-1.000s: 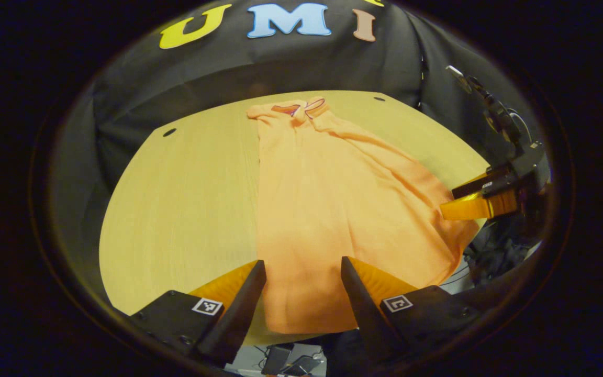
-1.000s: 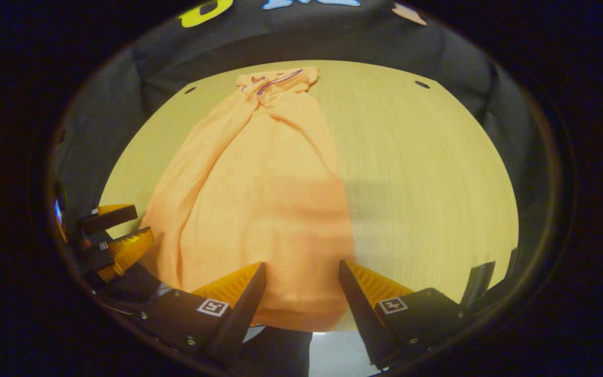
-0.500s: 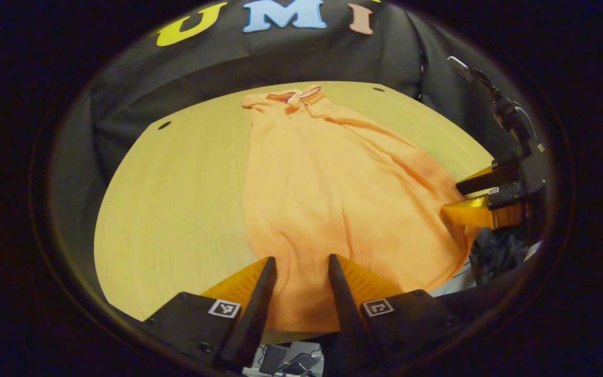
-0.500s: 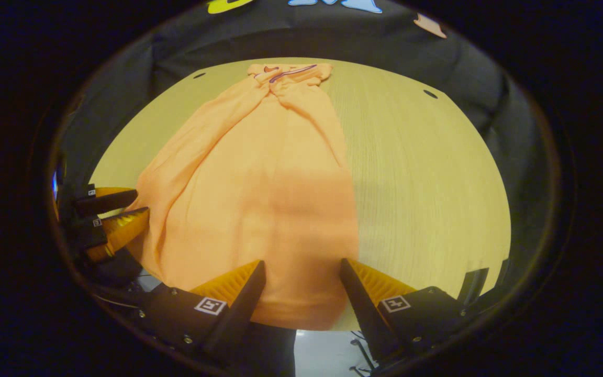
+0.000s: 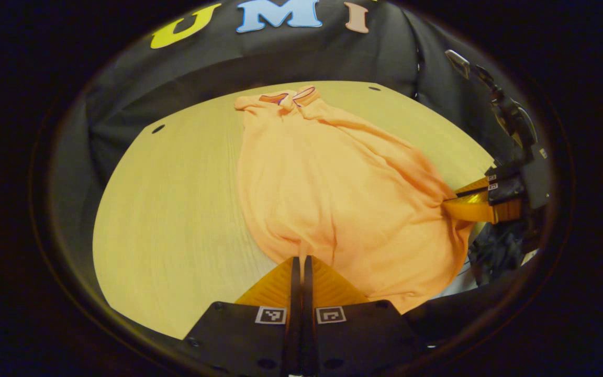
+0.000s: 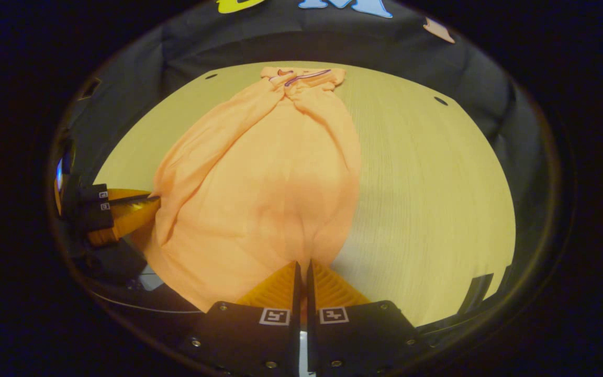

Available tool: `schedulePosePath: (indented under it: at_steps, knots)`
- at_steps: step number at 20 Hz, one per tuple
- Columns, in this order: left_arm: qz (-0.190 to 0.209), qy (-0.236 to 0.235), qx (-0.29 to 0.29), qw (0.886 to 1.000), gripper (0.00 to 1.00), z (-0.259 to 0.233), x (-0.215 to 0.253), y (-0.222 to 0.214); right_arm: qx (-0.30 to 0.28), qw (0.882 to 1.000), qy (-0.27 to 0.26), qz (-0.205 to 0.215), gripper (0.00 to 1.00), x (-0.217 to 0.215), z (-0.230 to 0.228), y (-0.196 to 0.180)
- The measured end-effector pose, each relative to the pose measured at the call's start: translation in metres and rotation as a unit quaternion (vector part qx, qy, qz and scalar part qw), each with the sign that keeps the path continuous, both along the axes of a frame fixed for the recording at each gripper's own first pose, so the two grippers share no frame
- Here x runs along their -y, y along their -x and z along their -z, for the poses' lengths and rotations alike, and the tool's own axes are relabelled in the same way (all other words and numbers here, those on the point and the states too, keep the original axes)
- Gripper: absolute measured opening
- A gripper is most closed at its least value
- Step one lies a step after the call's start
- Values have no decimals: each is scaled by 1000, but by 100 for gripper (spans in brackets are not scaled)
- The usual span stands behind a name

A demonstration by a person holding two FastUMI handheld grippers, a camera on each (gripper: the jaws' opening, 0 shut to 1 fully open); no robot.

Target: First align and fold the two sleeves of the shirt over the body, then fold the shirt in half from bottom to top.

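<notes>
An orange shirt point(image 5: 327, 178) lies lengthwise on the wooden table point(image 5: 176, 199), its collar point(image 5: 286, 98) at the far end and long folds running down the body. My left gripper point(image 5: 300, 259) is shut on the near hem at the shirt's left corner, and the cloth puckers at the tips. In the right gripper view the same shirt point(image 6: 265, 173) spreads out from its collar point(image 6: 301, 77), and my right gripper point(image 6: 301, 264) is shut on the hem's right corner. Each gripper shows in the other's view, the right gripper point(image 5: 450, 201) and the left gripper point(image 6: 152, 200), pinching the cloth at the table's near edge.
The table point(image 6: 427, 183) has bare wood on both sides of the shirt and small dark holes point(image 6: 440, 100) near its far corners. The black cloth wall stands close behind the far edge. Dark cables point(image 5: 495, 251) hang below the near edge.
Both grippers went from wide open over the hem to shut on it. The near part of the shirt has bunched and drawn in toward each set of fingertips.
</notes>
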State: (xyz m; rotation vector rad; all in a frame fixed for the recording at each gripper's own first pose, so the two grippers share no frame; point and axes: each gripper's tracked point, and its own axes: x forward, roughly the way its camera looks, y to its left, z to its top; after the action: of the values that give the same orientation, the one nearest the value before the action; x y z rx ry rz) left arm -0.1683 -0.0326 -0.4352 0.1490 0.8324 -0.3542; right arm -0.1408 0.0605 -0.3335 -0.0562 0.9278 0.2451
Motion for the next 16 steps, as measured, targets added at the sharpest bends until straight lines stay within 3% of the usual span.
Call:
schedulePosePath:
  at_steps: [2, 9, 16]
  knots:
    - [-2, -7, -2, 1000, 6, -1, -3, -1, -6, 1000, -7, 13, 0, -2, -3, -1]
    - [-25, 14, 2, 1000, 6, -24, -14, -20, 12, 1000, -22, 14, 0, -7, -24, -15]
    - [-56, 25, 69, 996, 6, -91, -34, -97, 92, 995, -43, 9, 0, -10, -99, -91]
